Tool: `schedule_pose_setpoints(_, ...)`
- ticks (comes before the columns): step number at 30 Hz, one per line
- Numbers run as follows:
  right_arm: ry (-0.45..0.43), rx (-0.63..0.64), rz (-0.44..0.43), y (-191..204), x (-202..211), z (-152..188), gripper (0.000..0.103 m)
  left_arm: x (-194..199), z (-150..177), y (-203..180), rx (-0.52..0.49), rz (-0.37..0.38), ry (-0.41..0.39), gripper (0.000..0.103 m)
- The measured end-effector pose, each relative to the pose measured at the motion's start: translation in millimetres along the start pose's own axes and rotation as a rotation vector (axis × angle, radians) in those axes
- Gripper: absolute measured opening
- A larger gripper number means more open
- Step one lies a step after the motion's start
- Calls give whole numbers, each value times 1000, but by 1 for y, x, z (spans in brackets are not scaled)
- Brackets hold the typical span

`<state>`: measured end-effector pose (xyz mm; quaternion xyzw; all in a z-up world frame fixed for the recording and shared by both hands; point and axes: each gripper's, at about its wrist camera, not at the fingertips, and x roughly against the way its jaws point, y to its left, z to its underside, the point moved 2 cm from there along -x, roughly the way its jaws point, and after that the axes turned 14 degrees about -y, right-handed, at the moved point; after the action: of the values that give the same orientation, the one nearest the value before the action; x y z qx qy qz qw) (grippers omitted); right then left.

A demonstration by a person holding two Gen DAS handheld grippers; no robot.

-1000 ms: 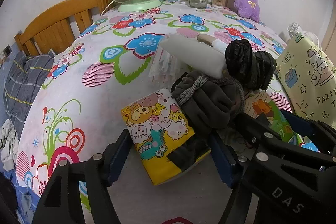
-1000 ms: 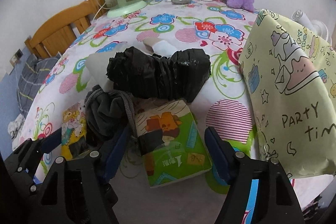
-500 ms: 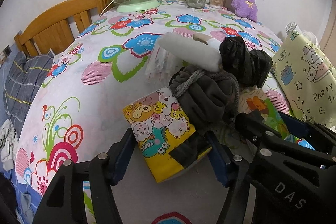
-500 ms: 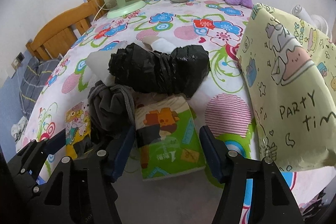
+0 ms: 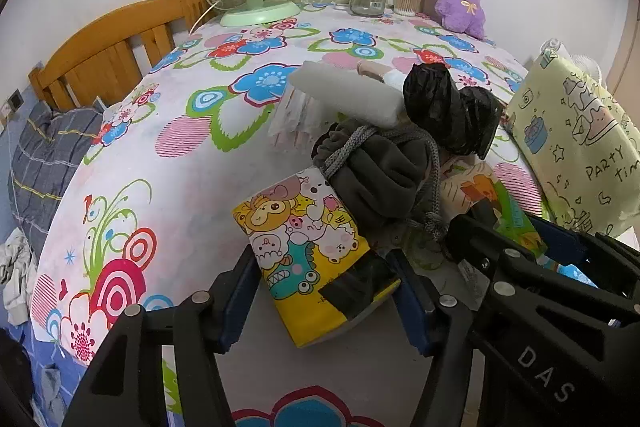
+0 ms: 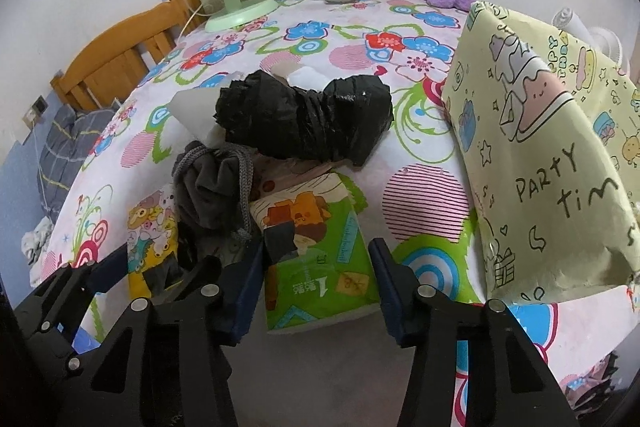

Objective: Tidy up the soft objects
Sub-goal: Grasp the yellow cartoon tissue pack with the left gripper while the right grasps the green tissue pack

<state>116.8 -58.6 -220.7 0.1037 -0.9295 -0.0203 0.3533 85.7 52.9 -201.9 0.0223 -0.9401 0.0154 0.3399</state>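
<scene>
Yellow cartoon-printed film marks the tissue pack [image 5: 308, 251] that is framed in the left wrist view, lying at the near edge of the flowered worktop [image 5: 188, 187]. The left claw [image 5: 324, 287] is set astride its near end, and its jaws are closing; the blue pads look to be at or just off the pack's sides, so a firm grip cannot yet be confirmed. A grey drawstring pouch [image 5: 380, 179] is slumped over the pack's far right corner, which is probably why the pack is taken by its free near end. Beyond the pouch a white foam roll [image 5: 344, 99] and a black plastic bundle [image 5: 452, 115] are heaped together.

In the right wrist view a green tissue pack [image 6: 316, 259] is seen lying just right of the pouch, its far end tucked under the bundle. The right claw [image 6: 316, 291] is placed around its near end with jaws closing; a narrow gap is seen on the right side, so nothing is clamped yet. A yellow gift bag [image 6: 540, 155] is stood at the right, likely as the place for the soft things.
</scene>
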Motion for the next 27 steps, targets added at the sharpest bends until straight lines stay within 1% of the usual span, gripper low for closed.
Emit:
schedule_pose_setpoints(13, -68, -11, -5, 0, 19, -19, 54, 18, -23, -2, -1, -6, -66, 64)
schedule_pose_setpoints(27, -157, -10, 9, -1, 46, -49, 54, 35, -56, -10, -10, 25, -140, 64)
